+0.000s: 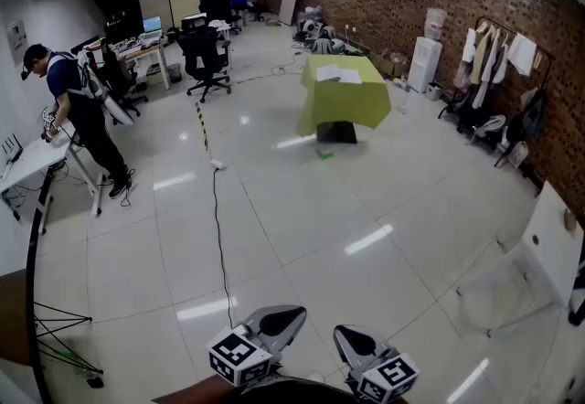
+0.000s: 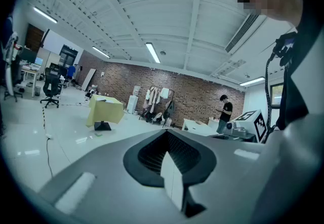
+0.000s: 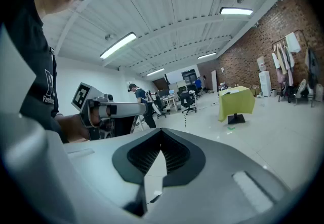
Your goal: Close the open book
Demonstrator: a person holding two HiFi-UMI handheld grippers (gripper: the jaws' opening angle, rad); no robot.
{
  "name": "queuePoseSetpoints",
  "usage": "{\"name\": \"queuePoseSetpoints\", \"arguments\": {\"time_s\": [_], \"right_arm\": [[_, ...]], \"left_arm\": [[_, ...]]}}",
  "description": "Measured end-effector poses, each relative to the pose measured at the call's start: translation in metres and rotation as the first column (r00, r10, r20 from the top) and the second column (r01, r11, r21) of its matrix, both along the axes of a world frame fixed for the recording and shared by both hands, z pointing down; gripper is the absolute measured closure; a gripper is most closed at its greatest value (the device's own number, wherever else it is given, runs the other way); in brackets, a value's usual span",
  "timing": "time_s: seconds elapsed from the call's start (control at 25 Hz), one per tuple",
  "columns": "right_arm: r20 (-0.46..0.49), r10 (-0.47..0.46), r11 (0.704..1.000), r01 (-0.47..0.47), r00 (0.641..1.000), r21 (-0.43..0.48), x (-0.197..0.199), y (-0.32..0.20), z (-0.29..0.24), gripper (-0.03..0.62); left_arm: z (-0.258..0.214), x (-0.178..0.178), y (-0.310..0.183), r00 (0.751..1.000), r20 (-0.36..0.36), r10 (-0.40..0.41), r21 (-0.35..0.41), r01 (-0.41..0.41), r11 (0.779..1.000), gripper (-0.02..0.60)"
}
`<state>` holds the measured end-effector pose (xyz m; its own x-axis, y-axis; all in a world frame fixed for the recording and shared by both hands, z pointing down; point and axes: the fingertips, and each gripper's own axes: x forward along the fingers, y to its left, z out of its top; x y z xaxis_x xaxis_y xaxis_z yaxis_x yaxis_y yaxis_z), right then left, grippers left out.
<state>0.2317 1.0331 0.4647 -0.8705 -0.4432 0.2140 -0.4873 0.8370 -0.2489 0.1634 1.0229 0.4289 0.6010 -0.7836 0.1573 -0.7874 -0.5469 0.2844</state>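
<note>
Big office, pale tile floor, brick wall on rt. Near edge: left gripper and right gripper side by side, pointing ahead, slightly nose-down. Both prs of jaws together, nothing btwn. Marker cubes show b/w square codes. Far centre: open book, white, lies on yellow-green table, well apart from both grippers.

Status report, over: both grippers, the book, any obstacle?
Left gripper shut, empty; right gripper shut, empty. Book on yellow table, far, untouched. Cable beside the route.
</note>
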Motion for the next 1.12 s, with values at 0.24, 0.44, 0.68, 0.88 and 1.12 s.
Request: {"name": "queuePoseSetpoints", "arguments": {"time_s": [0.24,0.44,0.68,0.88,1.12], "right_arm": [[-0.02,0.006,0.999,-0.007,1.0,-0.032,-0.05,-0.029,0.004,0.586],[-0.054,0.006,1.0,-0.007,0.999,-0.03,-0.091,-0.052,0.006,0.586],[-0.074,0.006,1.0,-0.008,0.997,-0.028,-0.133,-0.074,0.003,0.586],[-0.076,0.037,0.999,-0.038,0.996,-0.015,-0.159,-0.083,0.002,0.586],[-0.097,0.061,0.998,-0.062,0.993,-0.009,-0.187,-0.088,0.006,0.586]], "left_arm": [[0.008,-0.054,-0.029,1.0,-0.006,0.003,-0.006,-0.003,1.0,0.574],[0.014,-0.102,-0.049,1.0,-0.02,-0.003,-0.018,0.003,1.0,0.574],[0.008,-0.146,-0.075,1.0,-0.01,0.003,0.002,-0.003,1.0,0.574],[0.011,-0.168,-0.08,0.999,-0.003,0.038,0.006,-0.038,0.999,0.574],[0.022,-0.192,-0.089,0.996,0.007,0.083,-0.01,-0.083,0.996,0.574]]}}
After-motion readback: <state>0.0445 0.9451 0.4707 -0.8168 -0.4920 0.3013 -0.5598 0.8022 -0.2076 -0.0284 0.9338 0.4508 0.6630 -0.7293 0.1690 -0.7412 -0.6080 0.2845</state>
